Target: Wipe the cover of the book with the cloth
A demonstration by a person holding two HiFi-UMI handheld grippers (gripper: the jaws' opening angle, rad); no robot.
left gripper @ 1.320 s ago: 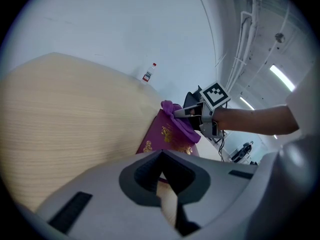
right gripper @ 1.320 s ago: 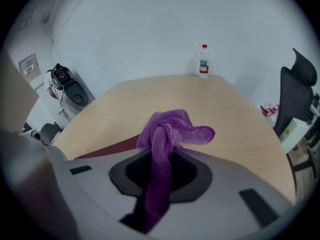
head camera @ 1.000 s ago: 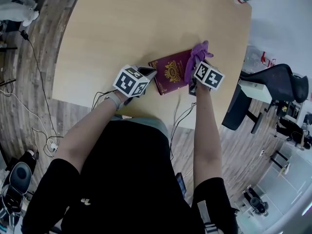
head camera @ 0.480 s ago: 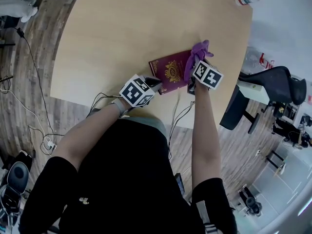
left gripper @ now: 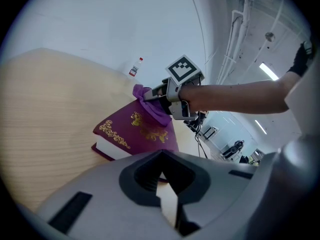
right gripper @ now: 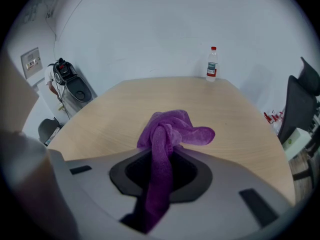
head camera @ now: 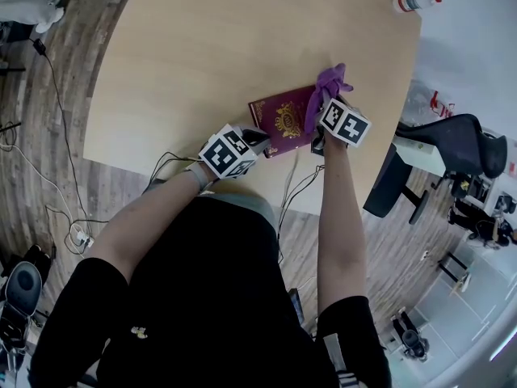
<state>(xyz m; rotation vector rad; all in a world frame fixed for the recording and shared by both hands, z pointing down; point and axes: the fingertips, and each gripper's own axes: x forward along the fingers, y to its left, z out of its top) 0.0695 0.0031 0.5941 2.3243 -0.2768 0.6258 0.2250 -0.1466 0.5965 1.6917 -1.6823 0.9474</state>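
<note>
since one second ago the left tool (head camera: 252, 139) has come back toward the person and a little to the right, and it now hangs over the near edge of the surface (head camera: 202, 55), just beside the near left corner of the book (head camera: 283, 120); the right tool (head camera: 329, 110) and the book have almost not changed their place. the left forearm reaches forward and slants inward to the right, and the right forearm goes nearly straight ahead, both bare below black sleeves. in the left gripper view the jaws of the left tool (left gripper: 167, 199) are drawn together with only a thin slit between them, and nothing is held there; the dark red book (left gripper: 135, 129) with gold ornament lies flat just in front of them. the right tool (right gripper: 160, 179) is clamped on the purple cloth (right gripper: 167, 134), which goes down between its jaws and bunches out in front. from the head view the cloth (head camera: 327, 87) lies over the right side of the cover, and the left gripper view shows the cloth (left gripper: 150, 101) touching the far end of the cover, with the right tool (left gripper: 159, 97) behind it. a small bottle (head camera: 416, 1) with a red cap stands at the far corner of the surface, well apart from the book.
</note>
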